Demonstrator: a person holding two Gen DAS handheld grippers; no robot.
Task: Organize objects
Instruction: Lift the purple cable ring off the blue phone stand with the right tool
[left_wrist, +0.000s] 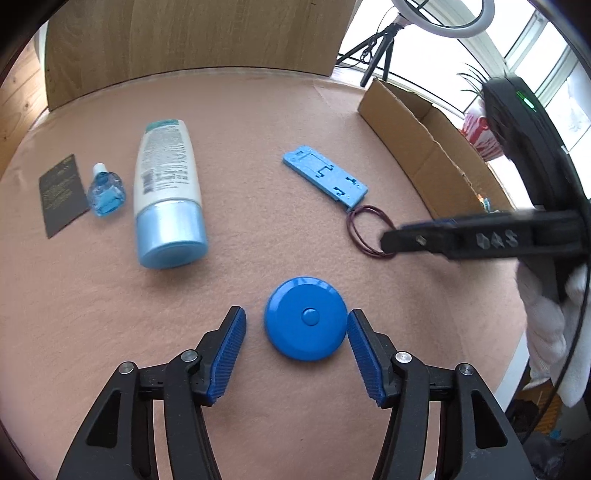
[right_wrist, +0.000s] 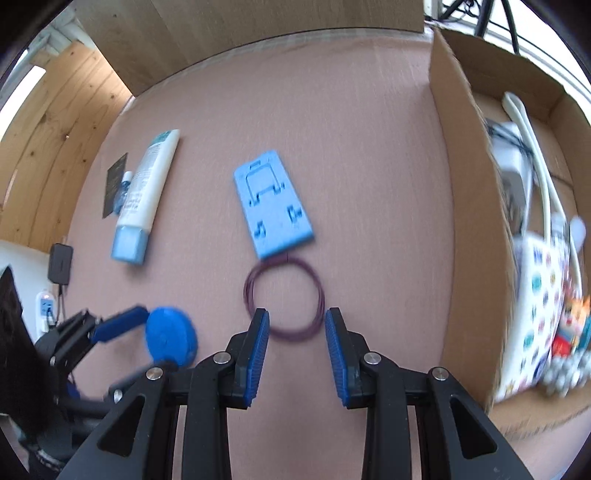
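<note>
Pink felt table (left_wrist: 258, 122), "S4S"-like embossing on right hand-held gripper (left_wrist: 388, 242).

I am wearing black plastic arms on my left gripper (left_wrist: 296, 345), each fingertip carrying a ribbed blue pad (left_wrist: 231, 354), with round silver screws shining at the joints. My right gripper (right_wrist: 296, 352) is showing the same black frame, blue ribbed pads and silver screws. Raised characters are marking its side, and white cloth is covering the hand (left_wrist: 554, 317) behind it.
</note>
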